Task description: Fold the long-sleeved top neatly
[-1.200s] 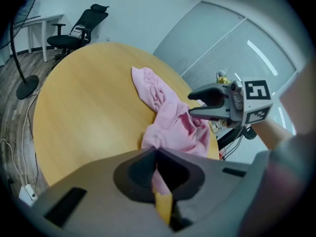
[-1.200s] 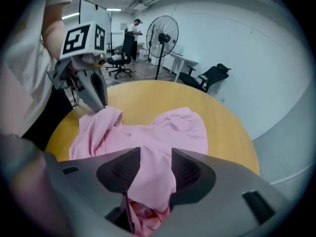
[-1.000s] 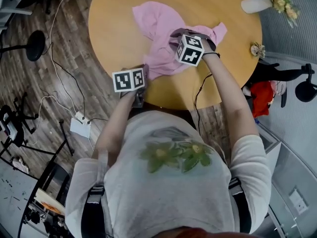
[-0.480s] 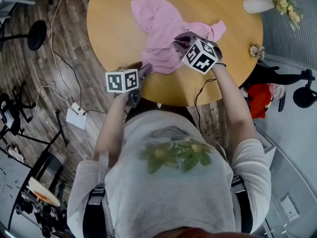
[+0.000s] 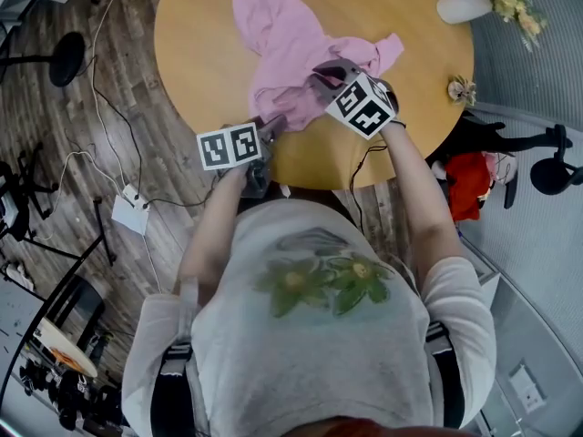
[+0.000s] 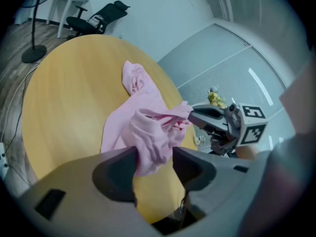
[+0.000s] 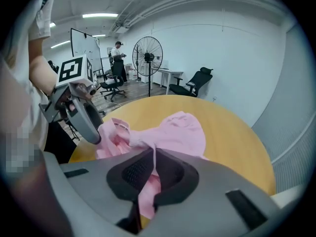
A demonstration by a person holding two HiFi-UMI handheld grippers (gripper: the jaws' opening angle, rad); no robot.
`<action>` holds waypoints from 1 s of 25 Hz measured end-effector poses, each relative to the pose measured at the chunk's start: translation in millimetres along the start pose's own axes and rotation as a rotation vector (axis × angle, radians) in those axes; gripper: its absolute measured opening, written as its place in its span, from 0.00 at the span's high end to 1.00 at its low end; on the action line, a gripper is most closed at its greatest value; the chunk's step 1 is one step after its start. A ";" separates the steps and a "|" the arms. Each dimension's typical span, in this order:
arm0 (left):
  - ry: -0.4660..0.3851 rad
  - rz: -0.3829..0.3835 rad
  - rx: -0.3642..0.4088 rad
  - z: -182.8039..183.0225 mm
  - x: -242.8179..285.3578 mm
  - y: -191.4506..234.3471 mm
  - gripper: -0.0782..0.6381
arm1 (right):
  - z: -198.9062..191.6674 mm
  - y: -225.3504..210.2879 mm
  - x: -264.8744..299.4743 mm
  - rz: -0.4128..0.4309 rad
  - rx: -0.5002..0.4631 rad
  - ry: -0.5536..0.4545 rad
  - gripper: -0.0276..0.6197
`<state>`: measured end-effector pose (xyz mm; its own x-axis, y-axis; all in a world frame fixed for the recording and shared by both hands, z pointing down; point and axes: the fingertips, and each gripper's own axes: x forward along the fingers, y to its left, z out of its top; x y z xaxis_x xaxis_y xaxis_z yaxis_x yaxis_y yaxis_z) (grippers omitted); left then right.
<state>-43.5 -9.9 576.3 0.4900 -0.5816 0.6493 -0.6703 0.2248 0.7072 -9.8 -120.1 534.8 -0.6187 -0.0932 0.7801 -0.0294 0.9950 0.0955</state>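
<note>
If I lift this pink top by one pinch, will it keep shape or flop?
Probably flops: the pink top hangs in soft creases from the right gripper, whose jaws have just been closing on it. Likely light: one thin pinch holds a fold up. The rest, lying on the table, may drag.

Right gripper (image 7: pixel 153 151) jaws just closed on pink top (image 7: pixel 183 131), round table (image 7: pixel 239 135)

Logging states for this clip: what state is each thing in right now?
pink top: crumpled, unfolded, near part lifted off the table
left gripper: open, jaws just opening, fabric loose between them
right gripper: shut on the pink top, jaws just closed
</note>
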 end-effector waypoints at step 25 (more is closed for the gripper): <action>-0.410 0.293 0.778 204.7 -101.6 -87.3 0.85 | 54.7 -91.8 -168.9 -0.568 0.021 -0.267 0.92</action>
<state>-148.8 -130.4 391.3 0.1059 -0.8487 0.5181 -0.9943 -0.0951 0.0474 54.5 -193.7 360.4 -0.6768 -0.5979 0.4294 -0.4249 0.7936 0.4355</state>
